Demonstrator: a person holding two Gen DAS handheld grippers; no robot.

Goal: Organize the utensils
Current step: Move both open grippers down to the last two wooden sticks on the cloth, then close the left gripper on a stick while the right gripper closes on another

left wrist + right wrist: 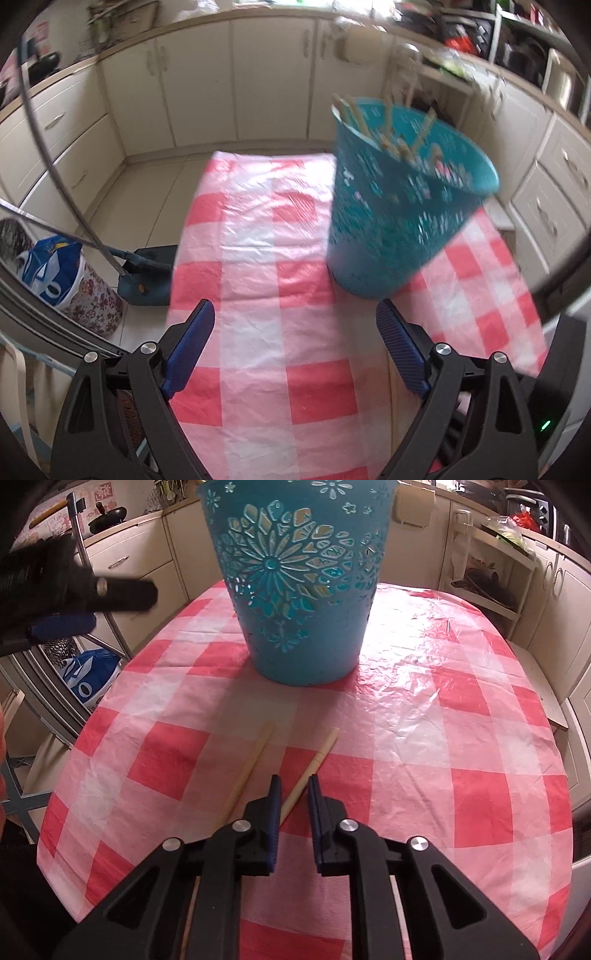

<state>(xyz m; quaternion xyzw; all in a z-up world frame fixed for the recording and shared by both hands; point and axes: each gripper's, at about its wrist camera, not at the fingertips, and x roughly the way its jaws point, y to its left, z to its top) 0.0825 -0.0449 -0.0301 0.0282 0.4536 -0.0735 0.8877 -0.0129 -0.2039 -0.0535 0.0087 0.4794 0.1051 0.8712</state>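
1. Left wrist view: the left claw (295,319) hangs spread wide and empty above the checked tabletop (258,236). The teal basket (399,206), blurred, stands ahead to the right with chopsticks (388,125) sticking out of it.
2. Right wrist view: the right claw (293,788) is narrowed around one chopstick (314,762); whether it grips is unclear. A second chopstick (251,768) lies just beside it, the basket (299,583) beyond.

teal floral basket (299,590), red-white checked tablecloth (443,738)
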